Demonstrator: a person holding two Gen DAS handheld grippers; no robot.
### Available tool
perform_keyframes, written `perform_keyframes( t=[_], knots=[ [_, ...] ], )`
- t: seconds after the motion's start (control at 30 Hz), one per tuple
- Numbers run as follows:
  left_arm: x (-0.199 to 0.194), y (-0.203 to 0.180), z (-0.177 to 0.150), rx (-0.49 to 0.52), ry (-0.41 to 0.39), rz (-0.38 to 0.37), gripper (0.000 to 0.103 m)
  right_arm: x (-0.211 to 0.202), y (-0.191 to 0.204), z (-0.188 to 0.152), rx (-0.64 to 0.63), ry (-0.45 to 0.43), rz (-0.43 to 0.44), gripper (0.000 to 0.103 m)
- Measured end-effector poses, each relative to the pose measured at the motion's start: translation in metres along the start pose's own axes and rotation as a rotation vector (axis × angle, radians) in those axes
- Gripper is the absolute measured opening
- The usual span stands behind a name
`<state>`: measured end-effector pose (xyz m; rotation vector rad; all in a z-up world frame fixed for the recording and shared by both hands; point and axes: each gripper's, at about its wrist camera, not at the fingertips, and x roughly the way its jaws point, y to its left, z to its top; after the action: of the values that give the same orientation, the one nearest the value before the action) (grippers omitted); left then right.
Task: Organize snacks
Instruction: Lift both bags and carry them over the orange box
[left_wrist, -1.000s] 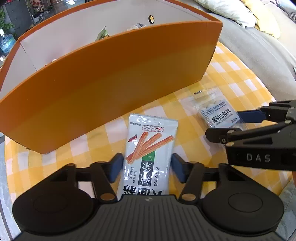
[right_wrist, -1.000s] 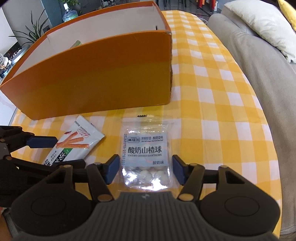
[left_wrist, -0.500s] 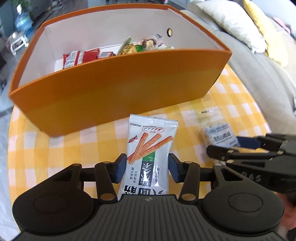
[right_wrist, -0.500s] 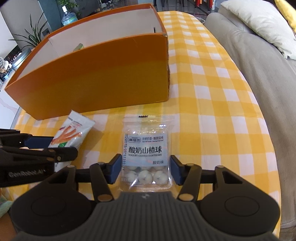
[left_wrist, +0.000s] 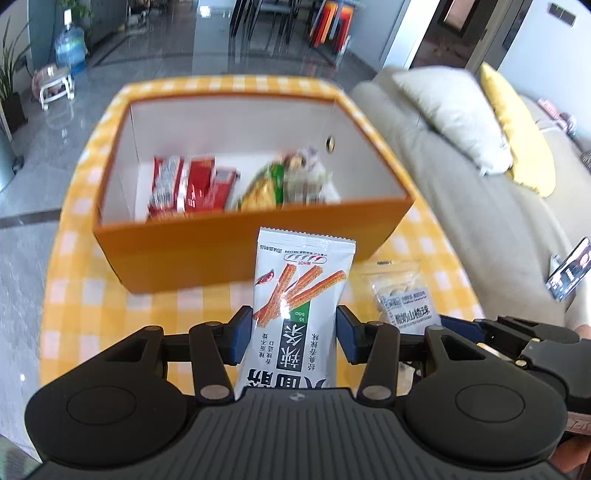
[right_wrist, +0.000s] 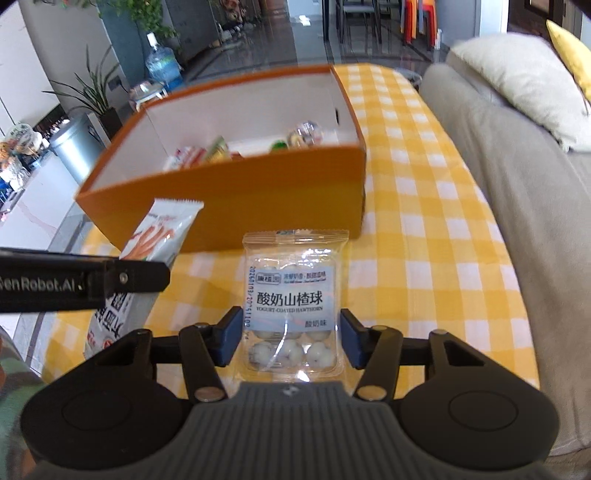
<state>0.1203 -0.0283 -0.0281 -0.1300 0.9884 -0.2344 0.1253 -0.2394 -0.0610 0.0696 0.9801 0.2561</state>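
My left gripper (left_wrist: 294, 334) is shut on a white spicy-stick snack packet (left_wrist: 299, 310) and holds it in the air in front of the orange box (left_wrist: 251, 243). My right gripper (right_wrist: 288, 338) is shut on a clear bag of yogurt hawthorn balls (right_wrist: 293, 299), also lifted above the checked tablecloth. The packet (right_wrist: 155, 240) and the left gripper's arm show at the left of the right wrist view. The hawthorn bag (left_wrist: 406, 302) shows to the right in the left wrist view. The box (right_wrist: 236, 192) holds several snack packs, red ones (left_wrist: 192, 184) left, green and yellow ones (left_wrist: 280, 181) right.
The round table has a yellow checked cloth (right_wrist: 424, 258). A grey sofa (left_wrist: 480, 206) with cushions runs along the right side. A phone (left_wrist: 569, 273) lies on the sofa. A water jug and plants stand far off on the floor.
Both grippers have risen with their packets off the table. The view now looks down into the orange box, which appears lower and farther away.
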Motion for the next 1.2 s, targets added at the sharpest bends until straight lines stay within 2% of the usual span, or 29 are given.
perform_keyframes(
  t=[0.2, 0.37, 0.6, 0.9, 1.2],
  knots=[
    [-0.029, 0.003, 0.026, 0.001, -0.068, -0.009, 0.054, -0.030, 0.005, 0.018, -0.022, -0.076, 0.023, 0.053],
    [-0.044, 0.004, 0.057, 0.018, -0.116, -0.014, 0.054, -0.048, 0.008, 0.048, -0.047, -0.123, 0.053, 0.053],
    [-0.037, 0.003, 0.099, 0.048, -0.132, -0.012, 0.054, -0.055, 0.016, 0.100, -0.070, -0.176, 0.080, 0.053],
    [0.012, 0.017, 0.140, 0.043, -0.057, 0.026, 0.054, -0.014, 0.025, 0.155, -0.100, -0.145, 0.062, 0.053],
    [0.074, 0.040, 0.168, 0.034, 0.054, 0.091, 0.054, 0.062, 0.024, 0.183, -0.109, -0.004, 0.038, 0.053]
  ],
)
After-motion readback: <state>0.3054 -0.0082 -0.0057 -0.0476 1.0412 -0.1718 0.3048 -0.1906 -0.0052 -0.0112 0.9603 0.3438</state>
